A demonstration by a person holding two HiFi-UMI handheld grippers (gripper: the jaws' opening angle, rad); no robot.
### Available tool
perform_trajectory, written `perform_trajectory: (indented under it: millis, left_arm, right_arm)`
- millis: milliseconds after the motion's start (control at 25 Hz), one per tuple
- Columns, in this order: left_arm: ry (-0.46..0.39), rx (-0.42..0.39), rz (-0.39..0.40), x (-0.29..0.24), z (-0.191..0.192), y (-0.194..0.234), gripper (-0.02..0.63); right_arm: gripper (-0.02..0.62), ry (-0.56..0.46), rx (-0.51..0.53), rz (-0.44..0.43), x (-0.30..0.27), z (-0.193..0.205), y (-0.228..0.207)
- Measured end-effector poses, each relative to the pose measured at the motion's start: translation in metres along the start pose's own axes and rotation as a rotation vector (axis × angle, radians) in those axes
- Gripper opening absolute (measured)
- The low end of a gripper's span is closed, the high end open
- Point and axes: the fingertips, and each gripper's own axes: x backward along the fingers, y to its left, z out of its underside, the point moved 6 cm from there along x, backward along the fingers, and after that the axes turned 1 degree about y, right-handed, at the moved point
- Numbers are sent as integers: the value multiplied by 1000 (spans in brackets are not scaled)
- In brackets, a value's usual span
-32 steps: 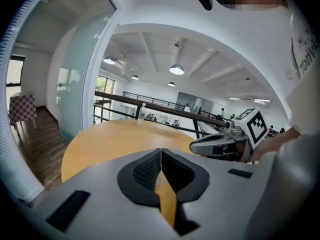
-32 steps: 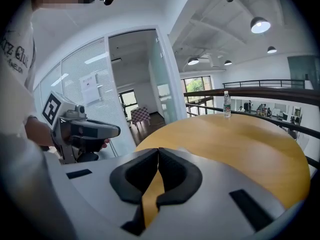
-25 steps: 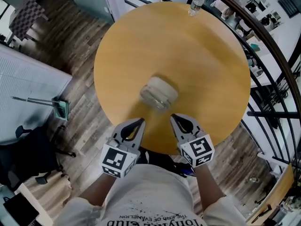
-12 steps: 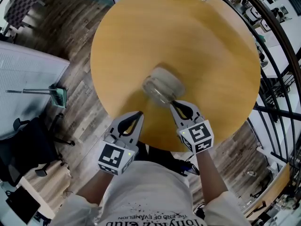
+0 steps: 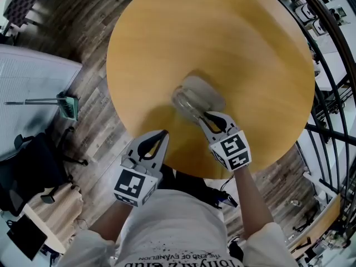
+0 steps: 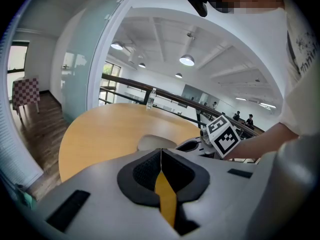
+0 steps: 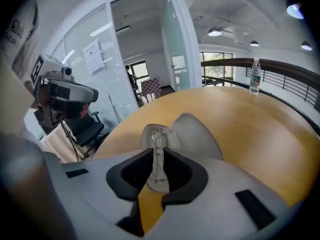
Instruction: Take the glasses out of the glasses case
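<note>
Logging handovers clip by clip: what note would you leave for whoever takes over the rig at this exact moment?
Right gripper: jaws closed on the wire frame of the glasses, at the open glasses case mid-table.
Left gripper: jaws together, empty, by the table's near edge.
Done: case open, glasses gripped.
Left: lift the glasses out; they lie in the case's lower half.

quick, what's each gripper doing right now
left gripper: closed, empty.
right gripper: closed on the glasses, which lie in the open glasses case.
</note>
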Motion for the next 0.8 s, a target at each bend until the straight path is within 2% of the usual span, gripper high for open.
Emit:
perform_trajectory:
  millis: [800]
  left_arm:
    - [22, 63, -19, -5, 6, 16, 25]
  right_arm:
    - [54, 158, 76, -143, -36, 15, -12]
